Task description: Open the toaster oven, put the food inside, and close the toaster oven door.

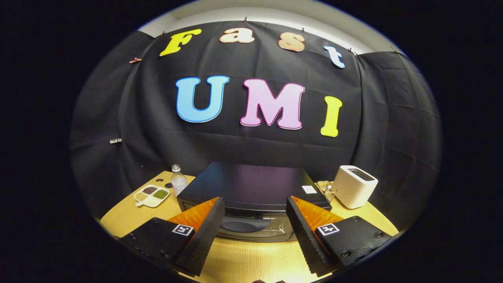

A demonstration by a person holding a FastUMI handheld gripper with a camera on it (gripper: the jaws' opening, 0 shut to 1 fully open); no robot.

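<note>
While the gripper [255,236] hovers level above the wooden worktop [251,261], its jaws spread wide and hold nothing; the black toaster oven [251,188] sits just ahead between them, door closed.

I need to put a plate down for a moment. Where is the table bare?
Bare wood lies between the open fingers, before the toaster oven. Crowded: left by bottle and divided dish; right by white toaster and small basket.
</note>
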